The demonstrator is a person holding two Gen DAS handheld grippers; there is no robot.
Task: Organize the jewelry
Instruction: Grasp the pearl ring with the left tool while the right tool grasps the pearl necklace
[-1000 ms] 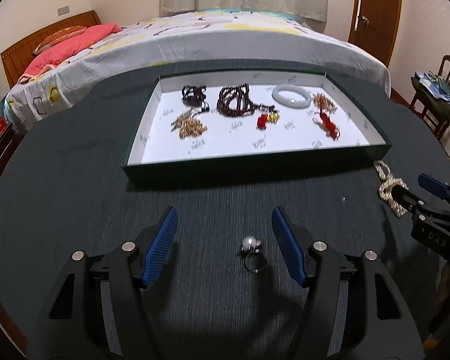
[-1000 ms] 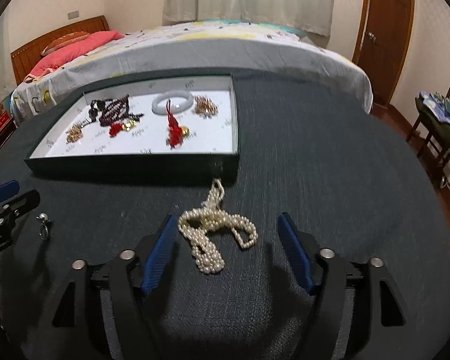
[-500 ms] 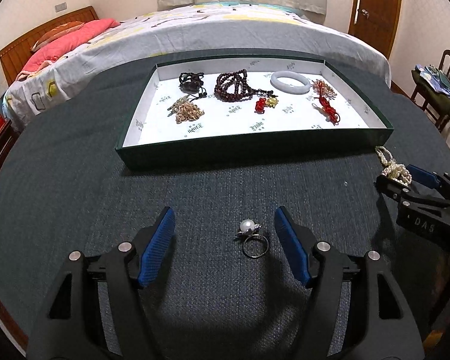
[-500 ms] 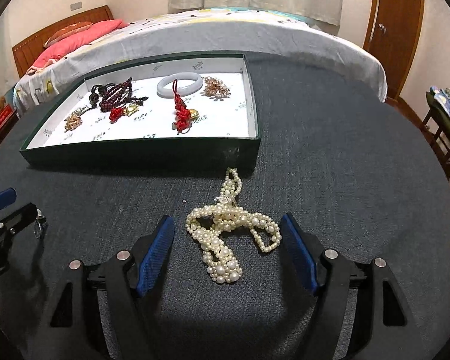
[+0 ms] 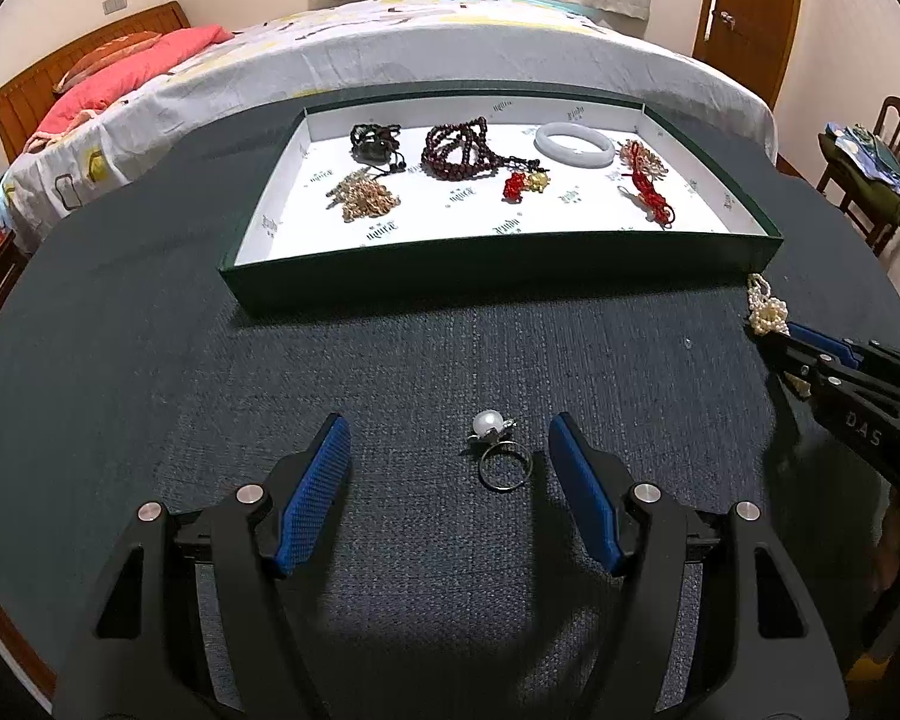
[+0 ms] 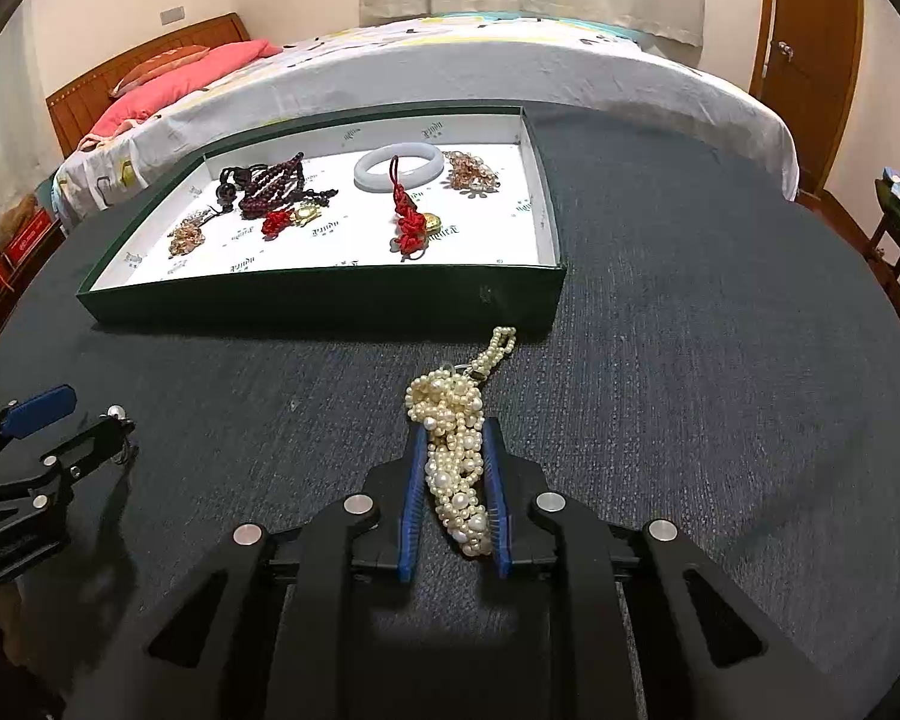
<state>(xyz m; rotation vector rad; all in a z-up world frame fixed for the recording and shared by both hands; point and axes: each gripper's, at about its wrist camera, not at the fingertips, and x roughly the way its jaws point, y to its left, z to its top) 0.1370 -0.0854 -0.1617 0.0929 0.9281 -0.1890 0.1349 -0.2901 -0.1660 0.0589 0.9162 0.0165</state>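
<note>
On the tabletop [image 5: 150, 360], the left tongs [image 5: 450, 480] stand open around the pearl ring [image 5: 498, 450], pearl end pointing toward the tray [image 5: 510, 276]; close squarely across the band. The right tongs [image 6: 453, 480] are clamped on the pearl necklace [image 6: 456, 438], long axis along the pads, tail toward the tray corner; lift slowly so no strand slips
</note>
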